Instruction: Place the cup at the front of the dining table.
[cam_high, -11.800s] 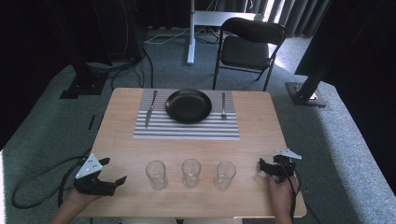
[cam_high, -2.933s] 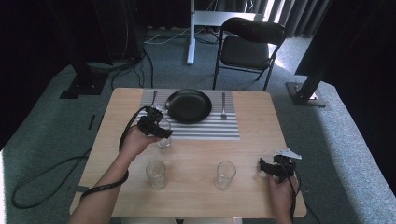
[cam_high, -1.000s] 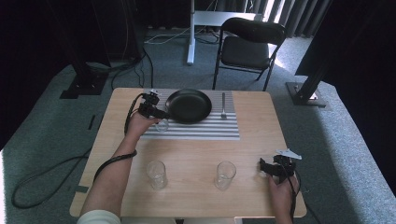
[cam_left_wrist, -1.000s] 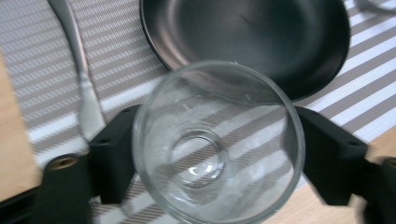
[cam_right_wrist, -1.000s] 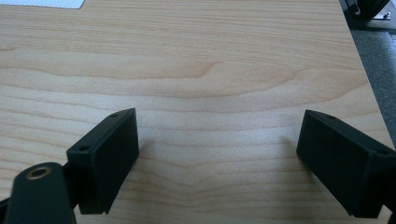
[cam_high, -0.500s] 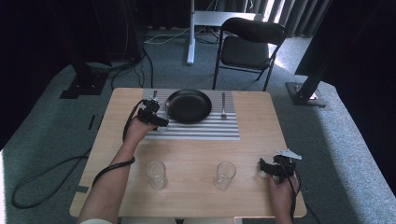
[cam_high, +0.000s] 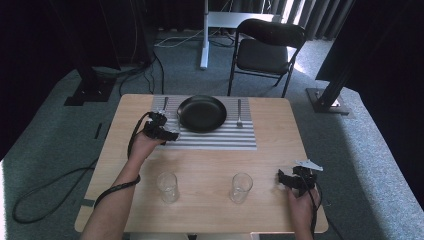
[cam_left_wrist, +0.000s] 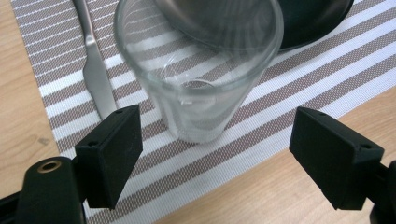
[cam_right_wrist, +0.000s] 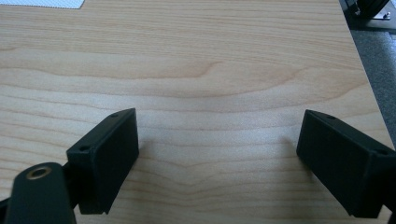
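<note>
With the left gripper (cam_left_wrist: 205, 154) spread and pads clear of the glass (cam_left_wrist: 198, 70) — standing on the placemat (cam_left_wrist: 289, 70) near the table's far-left corner, between knife (cam_left_wrist: 95, 70) and plate (cam_left_wrist: 308, 18) — a careless pull-back could clip it and tip it over.

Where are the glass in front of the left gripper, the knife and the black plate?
glass (cam_left_wrist: 201, 88), left gripper view, on its clear side wall.
knife (cam_left_wrist: 95, 70), left gripper view, on the blade.
black plate (cam_high: 202, 113), high view, on its centre.
</note>
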